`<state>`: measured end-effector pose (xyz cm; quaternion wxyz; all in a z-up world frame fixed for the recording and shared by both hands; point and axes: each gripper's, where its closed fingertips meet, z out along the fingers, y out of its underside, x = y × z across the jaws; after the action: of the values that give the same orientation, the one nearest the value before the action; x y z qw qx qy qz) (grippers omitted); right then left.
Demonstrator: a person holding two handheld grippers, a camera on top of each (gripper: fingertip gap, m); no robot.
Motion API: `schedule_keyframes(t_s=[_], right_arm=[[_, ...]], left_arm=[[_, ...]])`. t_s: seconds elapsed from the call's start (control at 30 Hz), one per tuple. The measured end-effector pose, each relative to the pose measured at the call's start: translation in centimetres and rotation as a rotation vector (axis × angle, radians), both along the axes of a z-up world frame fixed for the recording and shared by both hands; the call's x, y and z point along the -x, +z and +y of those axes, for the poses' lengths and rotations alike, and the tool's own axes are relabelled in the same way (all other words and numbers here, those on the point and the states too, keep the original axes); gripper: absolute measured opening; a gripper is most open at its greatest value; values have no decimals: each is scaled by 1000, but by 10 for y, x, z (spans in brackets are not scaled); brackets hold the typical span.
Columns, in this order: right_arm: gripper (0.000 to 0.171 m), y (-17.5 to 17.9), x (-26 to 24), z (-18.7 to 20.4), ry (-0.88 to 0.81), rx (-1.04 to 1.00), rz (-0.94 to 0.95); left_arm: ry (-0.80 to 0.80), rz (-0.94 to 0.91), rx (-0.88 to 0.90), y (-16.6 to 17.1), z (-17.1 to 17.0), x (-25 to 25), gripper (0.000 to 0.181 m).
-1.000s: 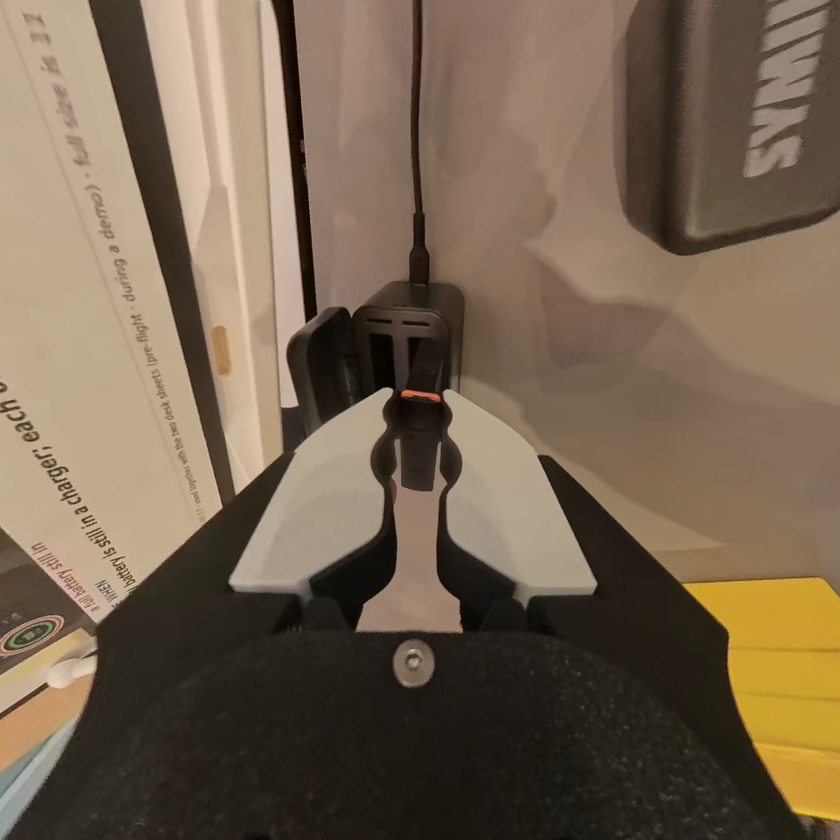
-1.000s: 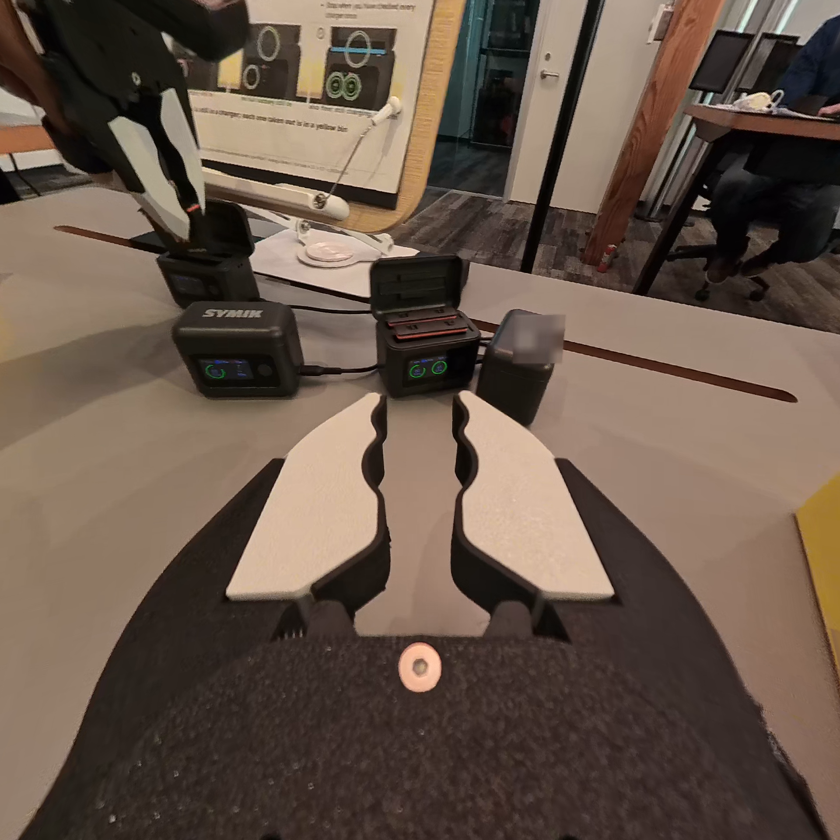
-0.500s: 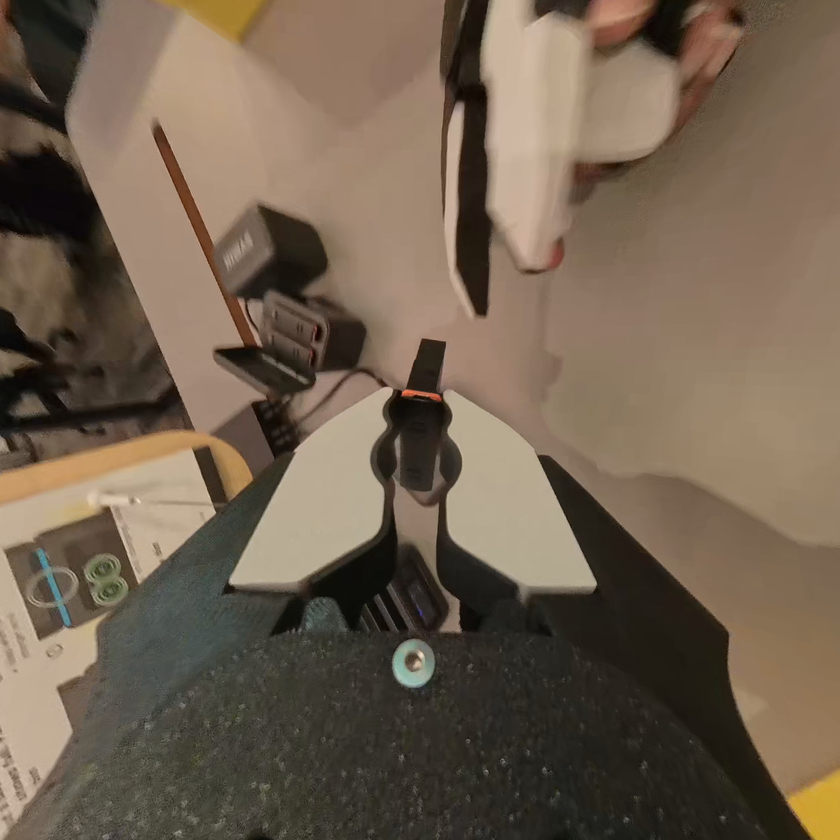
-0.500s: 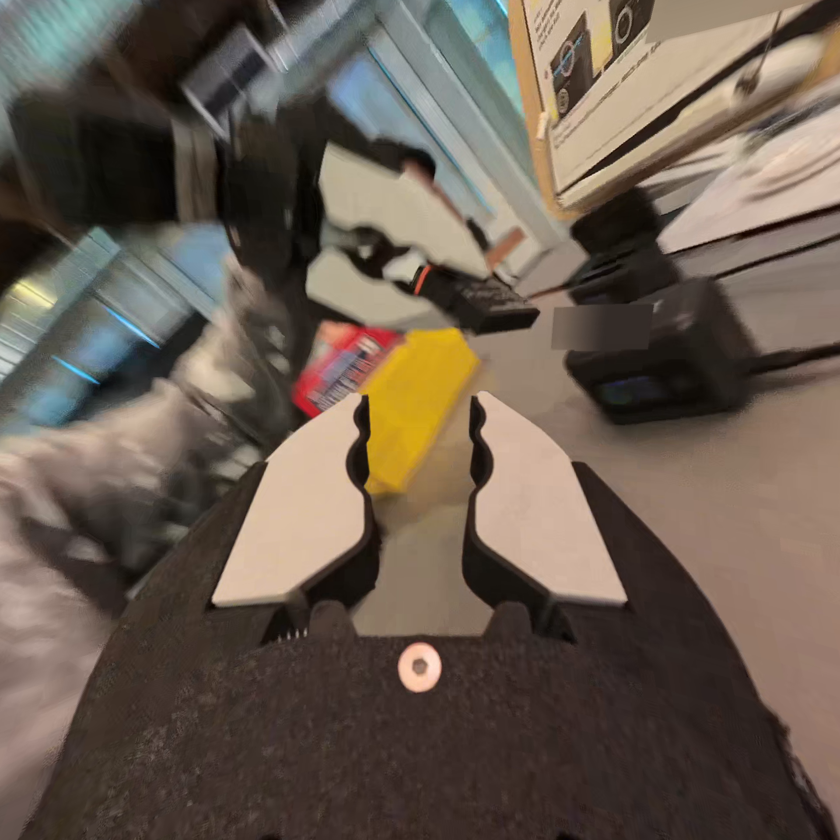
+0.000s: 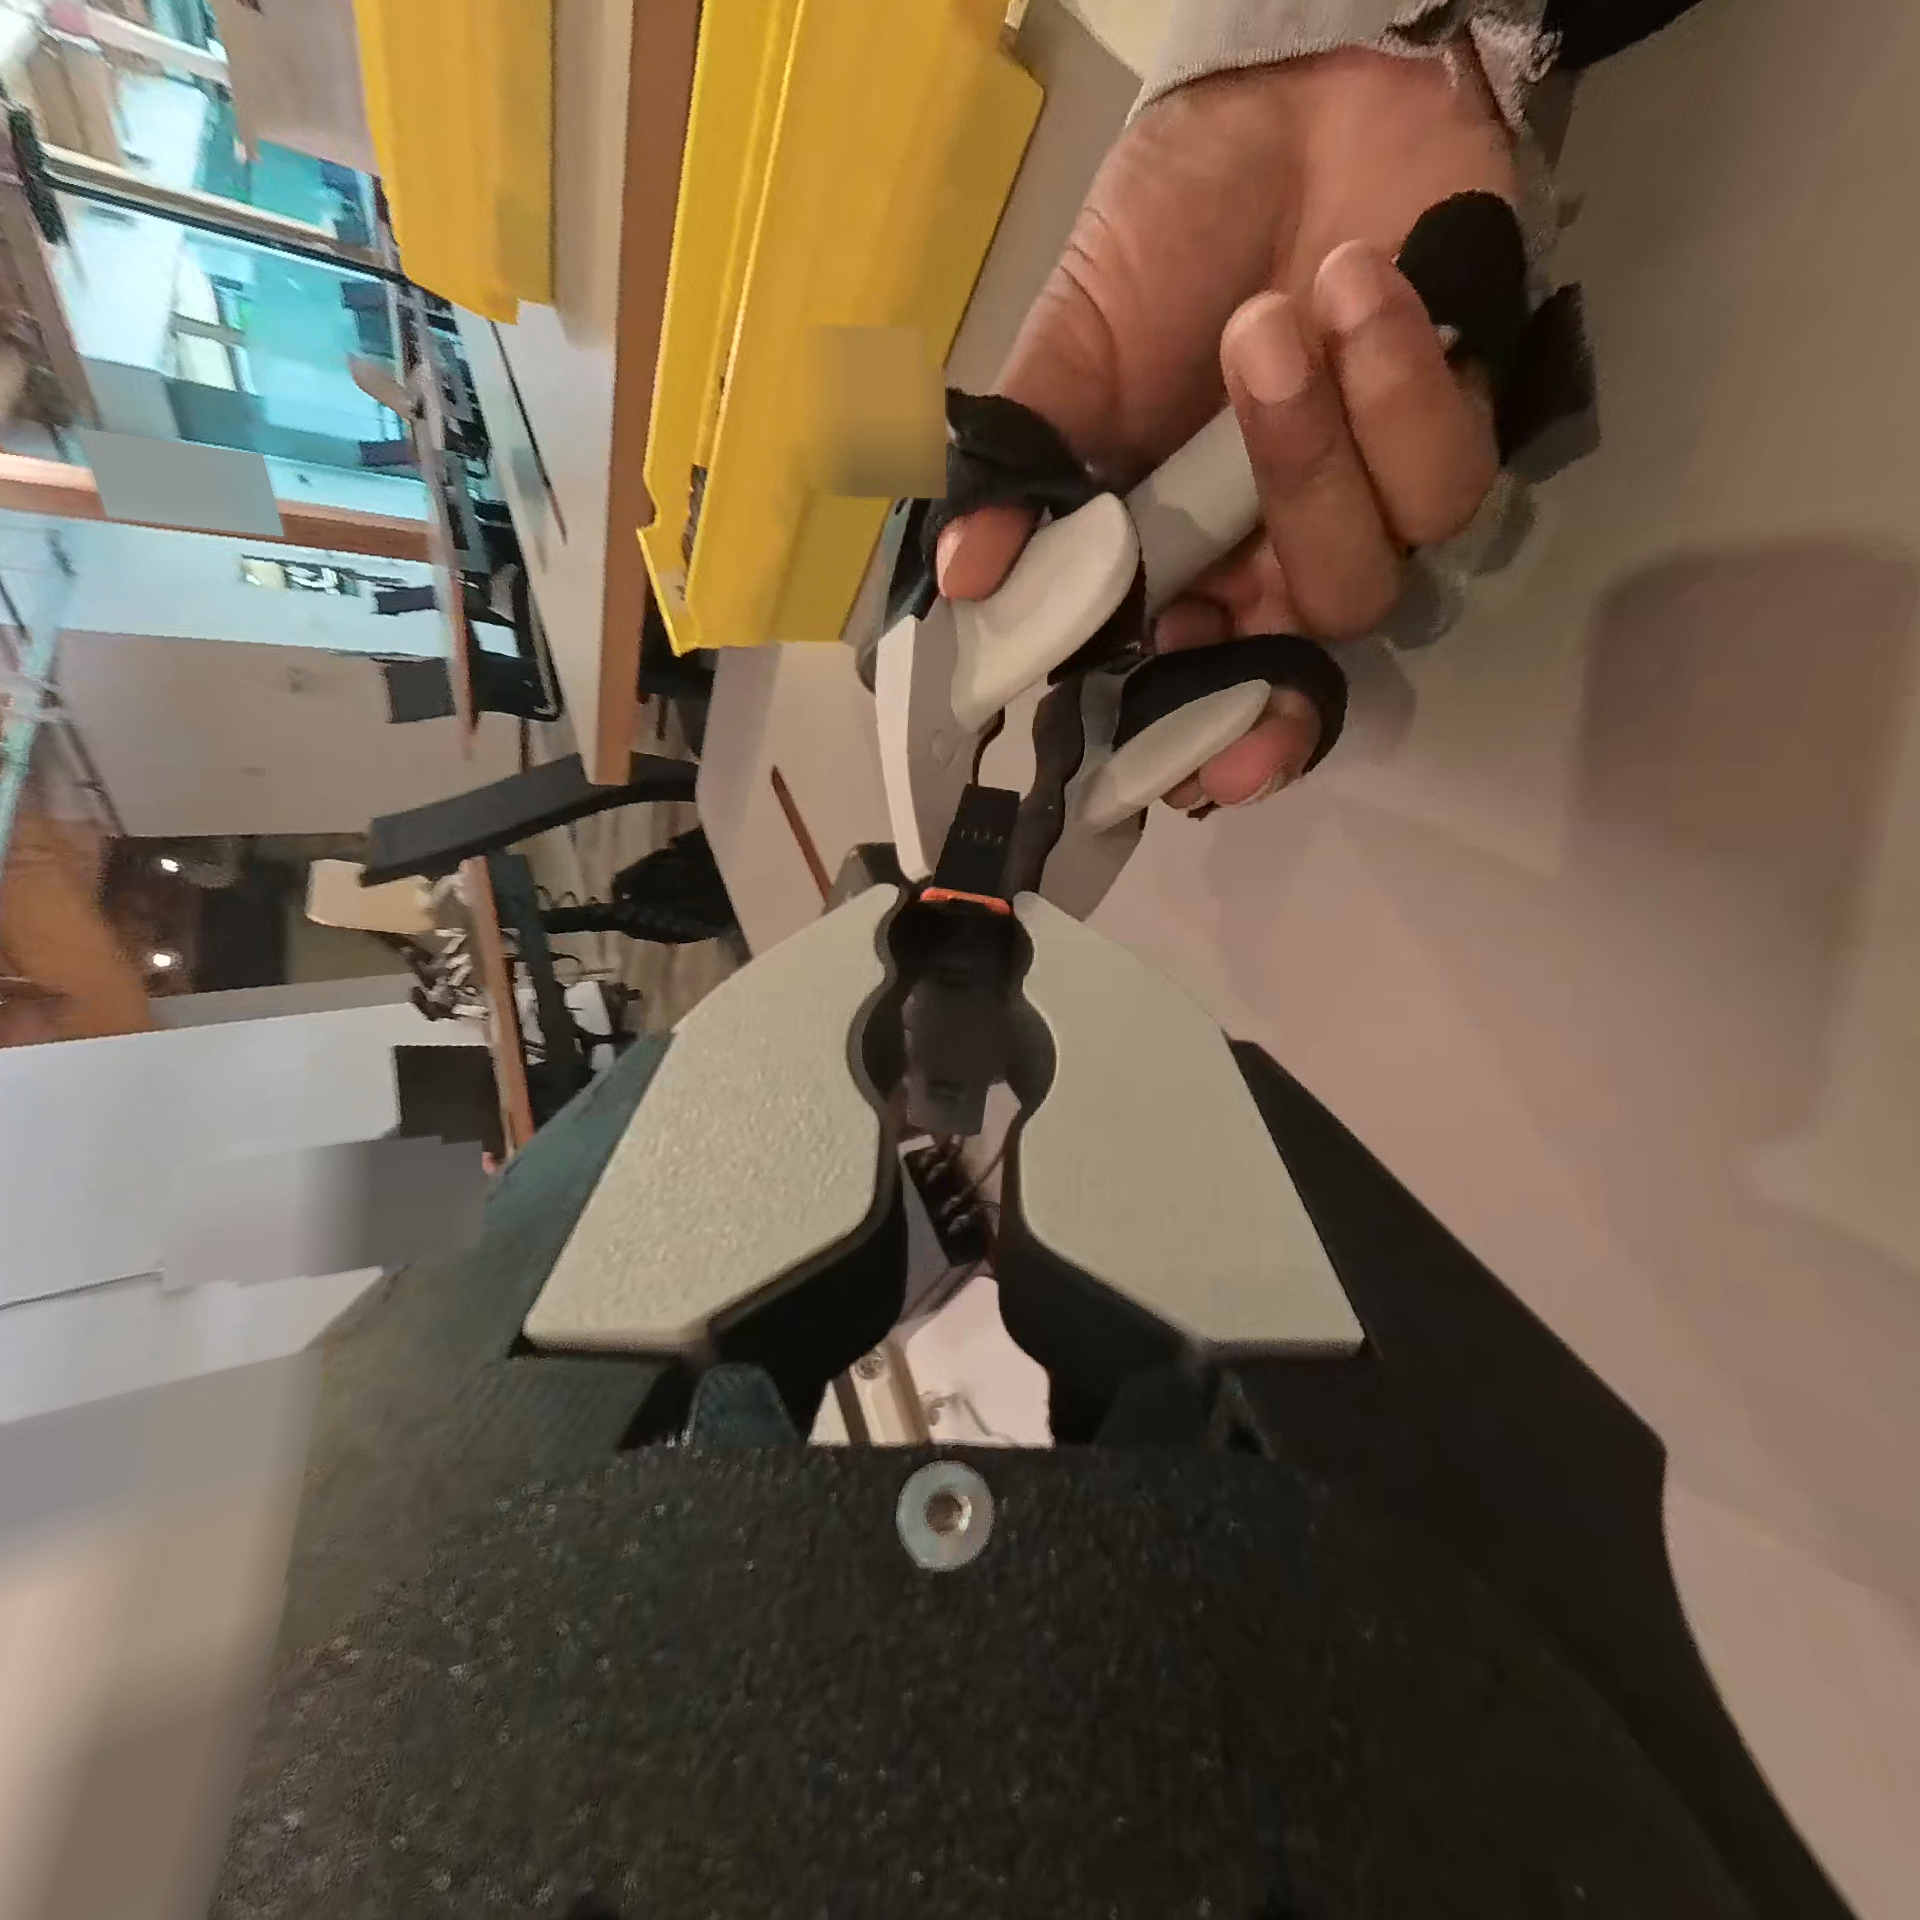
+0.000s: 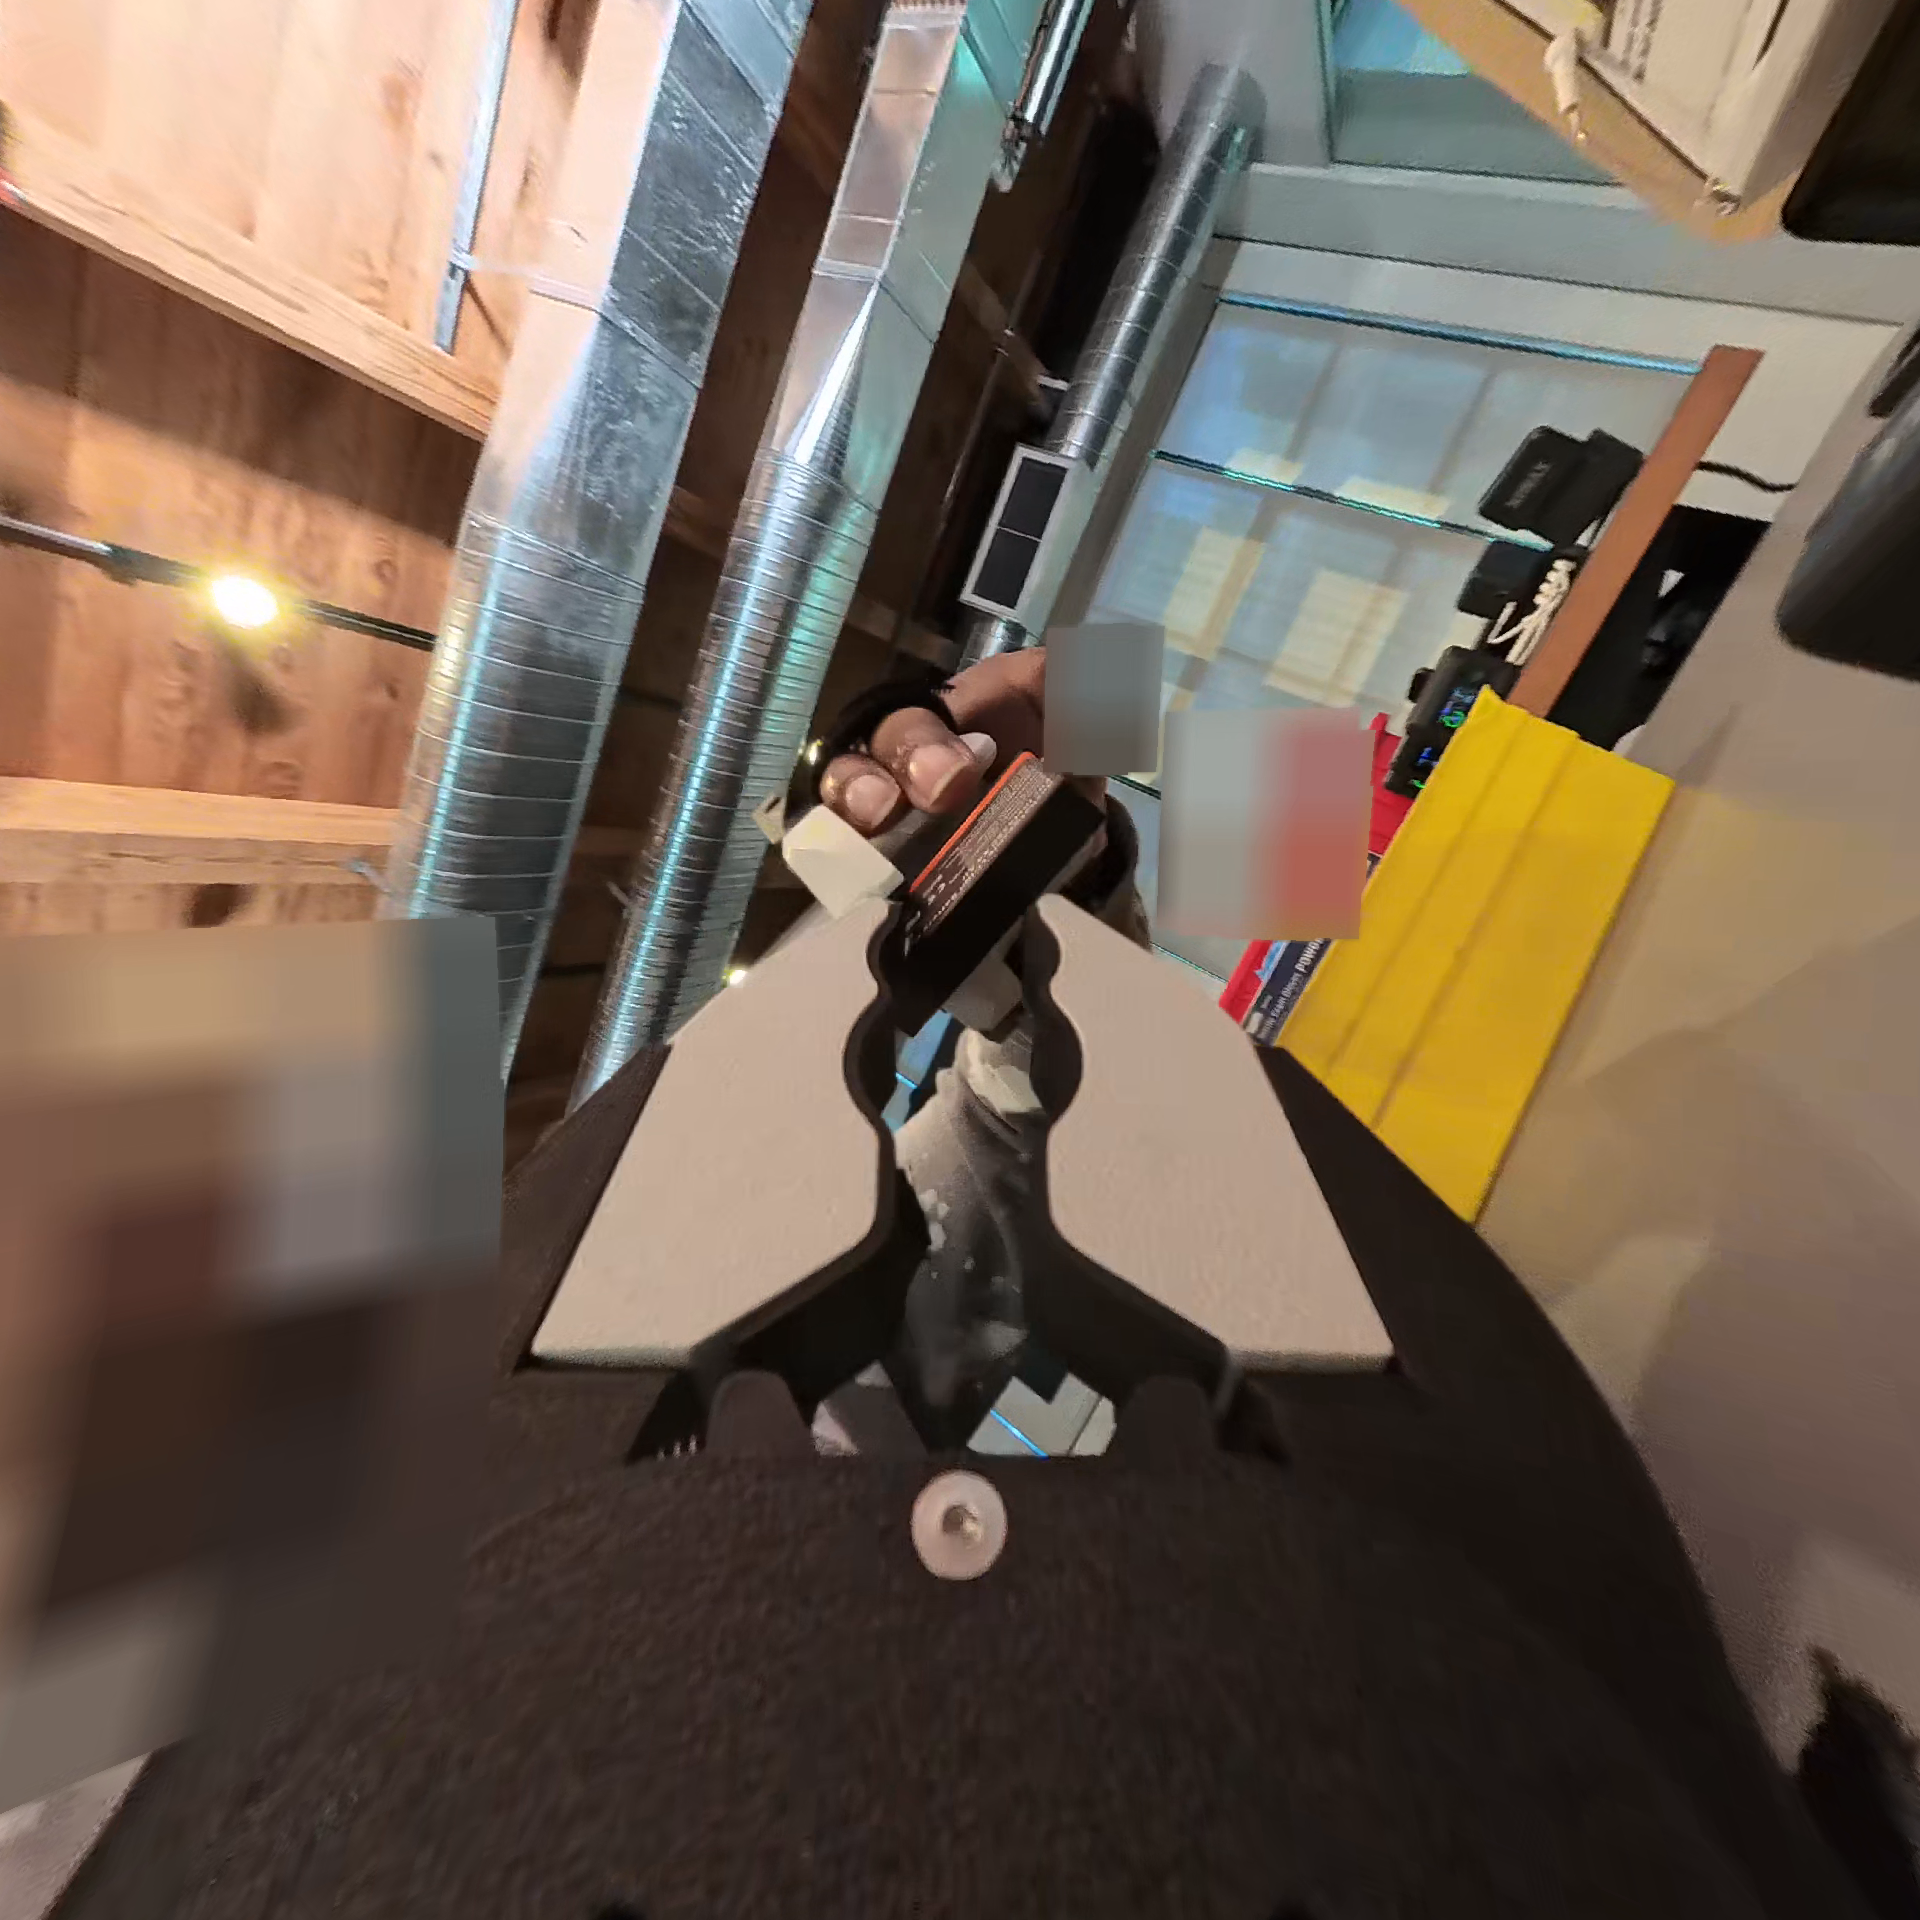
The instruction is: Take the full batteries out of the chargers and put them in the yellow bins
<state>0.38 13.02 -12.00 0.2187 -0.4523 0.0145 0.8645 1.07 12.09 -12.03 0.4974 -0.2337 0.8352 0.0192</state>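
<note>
A black battery with an orange stripe (image 5: 954, 1003) sits clamped between the fingers of my left gripper (image 5: 961, 909), held in the air. My right gripper (image 5: 977, 800), held by a hand (image 5: 1278, 343), faces it, with its jaws on either side of the battery's far end. In the right wrist view my right gripper (image 6: 961, 920) is closed on the battery (image 6: 987, 868), with the left gripper's white fingers (image 6: 836, 857) behind it. Two yellow bins (image 5: 831, 312) (image 5: 457, 156) stand on the table; one also shows in the right wrist view (image 6: 1475, 935).
Both views are tilted. An open charger (image 5: 945, 1195) shows through the gap below my left fingers. Another charger with a green display (image 6: 1444, 717) stands behind the yellow bin, and a dark one (image 6: 1849, 540) is at the right edge. The grey table (image 5: 1558, 935) lies behind. Less than 4 cm separates the two grippers' tips.
My left gripper lifted the battery out of the charger and swung away from the wall. My right gripper left the table, turned towards it and closed on the battery's free end.
</note>
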Motion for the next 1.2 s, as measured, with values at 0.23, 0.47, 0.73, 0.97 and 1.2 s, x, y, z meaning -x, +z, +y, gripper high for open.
schedule_keyframes(t_s=[0.23,0.47,0.73,0.97,1.2], right_arm=[[14,16,-4,-9,-45,-106,25],[9,14,-12,-4,-190,-241,-83],[10,22,-11,-10,-416,-521,-242],[10,20,-4,-13,-482,-630,-336],[11,-5,-10,15,-693,-770,-749]], left_arm=[[56,-79,8,11,-1,2,34],[216,-217,726,27,-6,7,49],[358,-209,1317,22,-4,9,37],[380,-186,1382,16,-3,7,16],[503,-31,1011,5,41,41,15]])
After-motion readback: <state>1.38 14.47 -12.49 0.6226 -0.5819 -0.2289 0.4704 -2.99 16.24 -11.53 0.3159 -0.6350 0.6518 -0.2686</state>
